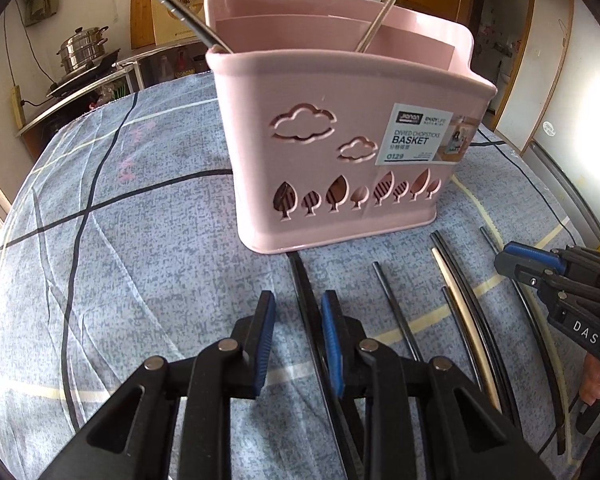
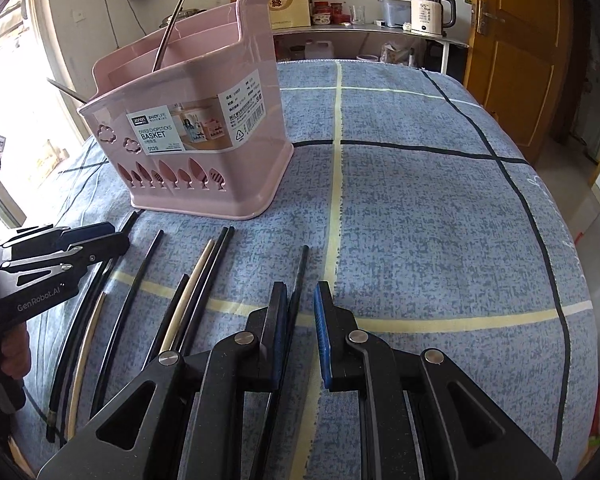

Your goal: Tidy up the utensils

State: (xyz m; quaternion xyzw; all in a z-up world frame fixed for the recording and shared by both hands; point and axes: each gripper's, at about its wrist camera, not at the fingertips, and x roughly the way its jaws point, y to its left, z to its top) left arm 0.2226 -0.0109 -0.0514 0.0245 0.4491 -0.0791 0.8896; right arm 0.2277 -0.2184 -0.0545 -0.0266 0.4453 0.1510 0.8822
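Observation:
A pink divided chopstick basket (image 1: 340,152) (image 2: 196,128) stands on the blue checked cloth, with two metal utensils (image 1: 376,16) (image 2: 170,28) leaning inside. Several black chopsticks (image 1: 396,312) (image 2: 136,292) and a cream one (image 1: 460,312) (image 2: 188,292) lie in a row in front of it. My left gripper (image 1: 298,312) is open and empty above the leftmost black chopstick (image 1: 304,288). My right gripper (image 2: 302,300) is open and empty, with the rightmost black chopstick (image 2: 300,276) between its fingers. Each gripper shows in the other's view, the left (image 2: 88,240) and the right (image 1: 512,258).
The cloth (image 2: 420,200) covers a table that drops off at the right and far edges. Behind stand a shelf with a kettle (image 2: 432,10), a steamer pot (image 1: 84,48) on a stove, paper bags and a wooden door (image 2: 512,52).

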